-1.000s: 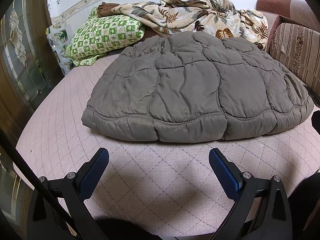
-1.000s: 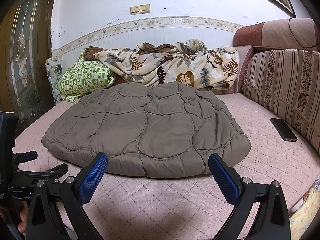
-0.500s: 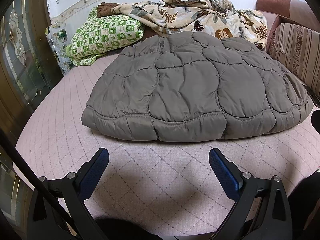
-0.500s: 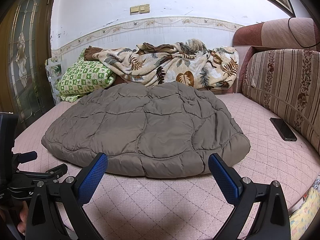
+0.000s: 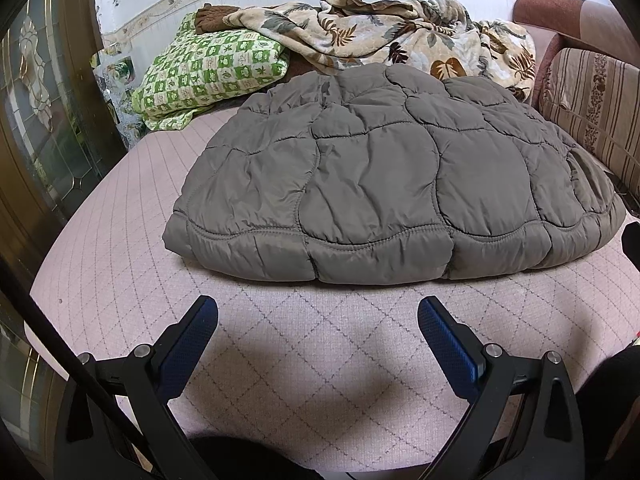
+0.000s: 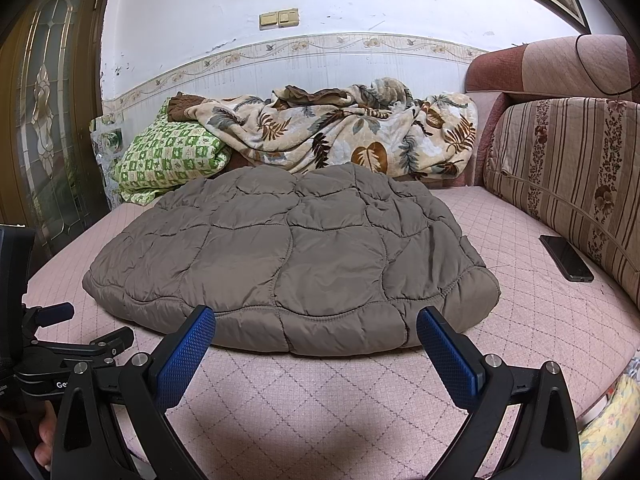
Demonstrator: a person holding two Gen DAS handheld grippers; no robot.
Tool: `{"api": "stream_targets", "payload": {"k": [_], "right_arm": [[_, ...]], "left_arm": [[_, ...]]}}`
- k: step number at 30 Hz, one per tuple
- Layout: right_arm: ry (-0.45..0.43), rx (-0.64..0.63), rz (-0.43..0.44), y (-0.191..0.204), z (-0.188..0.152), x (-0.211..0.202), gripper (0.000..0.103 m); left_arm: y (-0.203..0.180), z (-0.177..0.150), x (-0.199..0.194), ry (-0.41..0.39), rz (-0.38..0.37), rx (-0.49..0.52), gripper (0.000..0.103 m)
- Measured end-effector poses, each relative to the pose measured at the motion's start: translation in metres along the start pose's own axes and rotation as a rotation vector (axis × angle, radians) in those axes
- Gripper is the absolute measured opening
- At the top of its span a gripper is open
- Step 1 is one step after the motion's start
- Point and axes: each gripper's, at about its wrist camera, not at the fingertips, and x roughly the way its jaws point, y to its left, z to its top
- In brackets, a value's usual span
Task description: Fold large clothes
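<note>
Both claws, left claw (image 5: 318,316) and right claw (image 6: 316,326), spread wide, holding nothing. Puffy jacket (image 5: 392,184) flat on bed (image 5: 120,240) just ahead. Risk: slick padding slips from pinch (thick hem), fold springs back.

A white wall (image 6: 400,12) stands behind the pink bed (image 6: 320,400). A glass door (image 6: 48,120) is left of the bed, a striped sofa cushion (image 6: 568,168) right.

Left gripper (image 5: 318,312) slightly nearer the jacket (image 5: 384,184).
</note>
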Motion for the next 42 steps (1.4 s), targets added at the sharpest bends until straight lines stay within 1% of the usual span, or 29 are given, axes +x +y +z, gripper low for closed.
{"api": "stream_targets", "payload": {"k": [17, 20, 21, 23, 26, 32, 35, 37, 40, 42], "right_arm": [[0.001, 0.000, 0.000, 0.000, 0.000, 0.000, 0.102], [0.002, 0.000, 0.000, -0.001, 0.000, 0.000, 0.102], [0.002, 0.001, 0.000, -0.002, -0.001, 0.000, 0.102], [0.003, 0.001, -0.001, -0.002, -0.001, 0.000, 0.102], [0.004, 0.006, -0.004, -0.004, -0.002, -0.001, 0.102], [-0.009, 0.003, -0.010, -0.006, 0.001, -0.011, 0.102], [-0.018, 0.002, -0.015, -0.008, 0.004, -0.016, 0.102], [-0.027, 0.004, -0.019, -0.009, 0.005, -0.020, 0.102], [-0.040, 0.002, -0.029, -0.010, 0.007, -0.026, 0.102], [-0.048, 0.001, -0.037, -0.012, 0.008, -0.031, 0.102]], "left_arm": [[-0.004, 0.000, -0.005, -0.012, -0.007, 0.000, 0.100], [-0.002, 0.002, -0.007, -0.017, -0.036, -0.010, 0.100], [-0.002, 0.002, -0.009, -0.024, -0.066, -0.020, 0.100], [-0.001, 0.002, -0.013, -0.033, -0.091, -0.033, 0.100], [0.001, 0.002, -0.015, -0.035, -0.111, -0.046, 0.100], [0.006, 0.003, -0.018, -0.040, -0.115, -0.062, 0.100], [0.008, 0.004, -0.020, -0.035, -0.143, -0.076, 0.100], [0.012, 0.004, -0.026, -0.059, -0.159, -0.090, 0.100], [0.017, 0.002, -0.037, -0.096, -0.138, -0.099, 0.100], [0.019, 0.002, -0.040, -0.102, -0.133, -0.095, 0.100]]}}
